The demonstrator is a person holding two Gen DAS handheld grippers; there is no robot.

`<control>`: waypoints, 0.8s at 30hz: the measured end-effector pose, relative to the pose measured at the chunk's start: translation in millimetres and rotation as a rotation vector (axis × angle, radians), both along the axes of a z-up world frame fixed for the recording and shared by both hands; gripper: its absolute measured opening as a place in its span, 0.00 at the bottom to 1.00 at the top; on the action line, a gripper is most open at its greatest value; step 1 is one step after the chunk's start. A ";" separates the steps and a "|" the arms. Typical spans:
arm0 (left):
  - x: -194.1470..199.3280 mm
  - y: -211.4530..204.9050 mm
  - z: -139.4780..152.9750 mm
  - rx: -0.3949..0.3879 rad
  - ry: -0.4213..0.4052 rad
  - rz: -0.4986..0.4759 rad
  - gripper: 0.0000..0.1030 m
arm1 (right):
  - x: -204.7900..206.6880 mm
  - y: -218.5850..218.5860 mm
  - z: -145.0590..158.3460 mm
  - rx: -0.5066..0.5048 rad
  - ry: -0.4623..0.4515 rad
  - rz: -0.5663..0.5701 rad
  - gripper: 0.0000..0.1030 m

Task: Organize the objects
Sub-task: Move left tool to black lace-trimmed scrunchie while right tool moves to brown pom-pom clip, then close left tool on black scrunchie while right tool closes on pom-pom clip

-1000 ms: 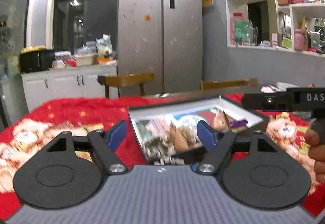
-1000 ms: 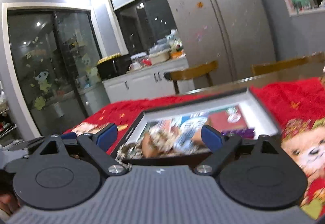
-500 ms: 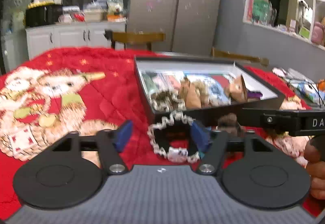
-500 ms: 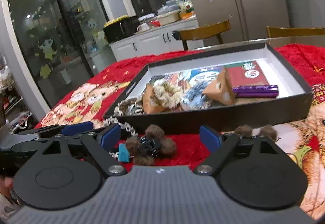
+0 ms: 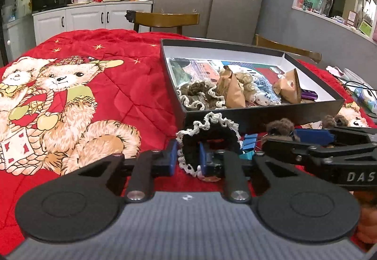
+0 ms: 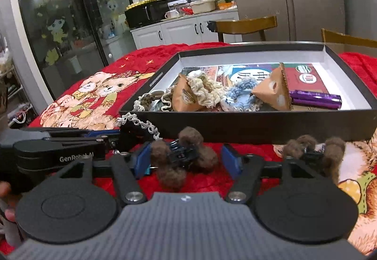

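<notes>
L gripper (image 5: 186, 158): jaws closing, nearly shut, w/ the near rim of the black scrunchie (image 5: 208, 140) (white lace edge) pinched between the blue pads. Looks like pads already press the fabric. Scrunchie lies on the red blanket (image 5: 117, 95) just in front of the box (image 5: 259, 122), touching or nearly touching its near wall; can't tell which.

R gripper (image 6: 187, 158): jaws closing, about half open, the pom-pom hair clip (image 6: 182, 154) sitting between them. L pad is at the brown pom-poms, R pad apart from them, so no grip yet IMO.

Key relation: clip lies dead ahead of R jaws, its long axis roughly across the gap, so closing should catch the soft pom-poms first, not the hard black clip body. Risk of a squashy, off-centre hold.

Second pom-pom clip (image 6: 313, 149) sits further right on the blanket, outside R jaws; R hand is the nearer one for it.

Box lies straight beyond both grippers, already holds scrunchies, paper packets, purple tube (image 6: 315, 97). Next move prob lift up and over the near wall, then drop in.
</notes>
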State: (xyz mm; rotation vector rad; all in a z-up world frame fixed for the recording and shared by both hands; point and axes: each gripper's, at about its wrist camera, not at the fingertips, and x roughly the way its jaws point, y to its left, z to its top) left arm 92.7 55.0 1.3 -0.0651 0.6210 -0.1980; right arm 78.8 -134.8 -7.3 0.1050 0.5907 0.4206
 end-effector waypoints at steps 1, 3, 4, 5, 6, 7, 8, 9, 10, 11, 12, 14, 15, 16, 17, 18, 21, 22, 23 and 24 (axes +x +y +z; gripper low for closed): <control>-1.4 1.1 0.3 -0.003 -0.009 0.007 0.21 | -1.7 0.1 0.1 -0.006 -0.007 -0.005 0.59; -4.0 3.1 1.2 0.001 -0.024 0.032 0.20 | -2.4 0.7 0.6 -0.014 -0.011 -0.013 0.54; -5.1 3.6 1.4 0.005 -0.030 0.041 0.20 | -2.0 0.3 0.8 -0.014 -0.009 -0.010 0.53; -6.5 3.7 1.7 0.005 -0.035 0.043 0.19 | -1.4 0.1 1.1 -0.014 -0.007 -0.005 0.51; -7.1 3.9 2.2 0.006 -0.040 0.043 0.19 | -2.1 0.1 1.1 -0.015 -0.009 -0.004 0.51; -8.2 3.3 3.0 0.008 -0.047 0.044 0.18 | -2.8 0.6 1.2 -0.018 -0.012 -0.006 0.50; -8.9 2.4 3.4 0.013 -0.054 0.043 0.17 | -3.5 0.3 1.6 -0.019 -0.015 -0.009 0.49; -9.1 1.9 4.0 0.016 -0.058 0.040 0.17 | -4.0 -0.1 1.8 -0.017 -0.016 -0.010 0.49; -9.5 1.2 4.3 0.021 -0.061 0.040 0.17 | -4.1 -0.7 1.9 -0.014 -0.017 -0.012 0.48; -10.0 0.9 4.6 0.024 -0.064 0.042 0.16 | -4.3 -1.7 2.1 -0.009 -0.018 -0.015 0.48; -10.5 1.0 5.0 0.023 -0.067 0.042 0.16 | -4.3 -3.3 2.3 -0.001 -0.017 -0.015 0.47; -11.1 1.9 5.5 0.019 -0.071 0.045 0.16 | -3.6 -5.2 2.2 0.009 -0.015 -0.020 0.47; -11.3 2.5 5.1 0.019 -0.071 0.048 0.16 | -3.4 -6.7 2.2 0.013 -0.012 -0.022 0.46; -11.0 2.9 4.7 0.018 -0.069 0.049 0.16 | -3.2 -6.9 2.0 0.016 -0.010 -0.023 0.46; -10.5 3.0 4.6 0.017 -0.066 0.049 0.16 | -3.2 -7.8 2.1 0.018 -0.010 -0.025 0.46; -9.9 3.5 4.4 0.016 -0.064 0.049 0.16 | -3.7 -8.4 2.3 0.020 -0.015 -0.029 0.46; -8.2 4.9 3.6 0.014 -0.058 0.062 0.16 | -3.0 -10.4 1.7 0.037 -0.017 -0.036 0.46; -7.9 5.2 3.6 0.013 -0.056 0.068 0.16 | -2.7 -11.1 1.6 0.041 -0.015 -0.042 0.46; -7.4 5.8 3.3 0.013 -0.055 0.070 0.16 | -2.3 -12.6 1.5 0.049 -0.013 -0.049 0.46; -7.1 6.2 3.0 0.013 -0.051 0.071 0.16 | -2.0 -13.1 1.6 0.055 -0.012 -0.055 0.46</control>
